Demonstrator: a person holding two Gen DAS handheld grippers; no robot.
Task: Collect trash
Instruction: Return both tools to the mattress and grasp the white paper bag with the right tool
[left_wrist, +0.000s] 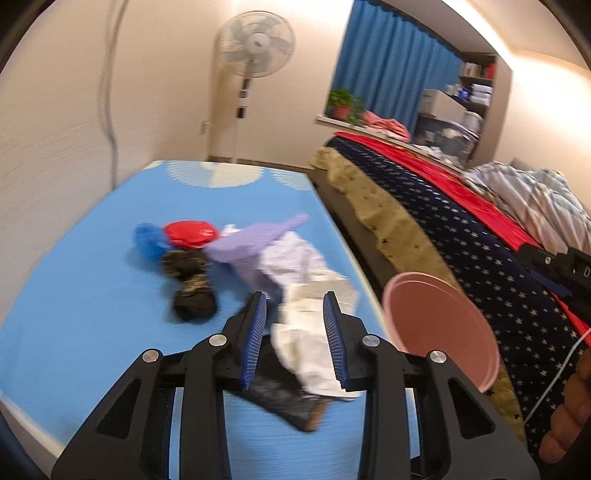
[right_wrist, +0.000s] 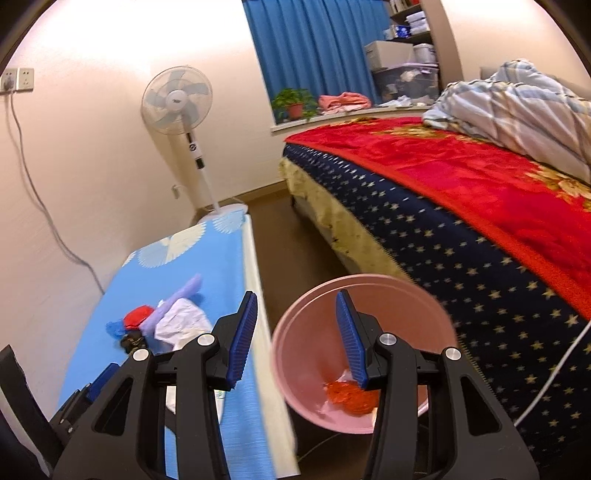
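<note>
trash strewn on a blue table, a pink bin held beside it

in the left wrist view, from the left of the frame: a blue crumpled bag (left_wrist: 147, 240), a red wrapper (left_wrist: 190, 232), a dark knotted bundle (left_wrist: 190, 286), a lilac bag (left_wrist: 251, 242) and crumpled white paper (left_wrist: 310, 306) lie close together on the blue table (left_wrist: 74, 314); the left gripper (left_wrist: 295, 341) has its pads apart with the white paper between them, not visibly pressed, so released. the pink bin (left_wrist: 439, 325) sits at lower right. in the right wrist view the same pile lies at lower left; the right gripper (right_wrist: 295, 341) grasps the bin's rim, one finger (right_wrist: 349, 339) inside, and orange-red scrap (right_wrist: 349, 400) with white bits lies in its bottom
</note>
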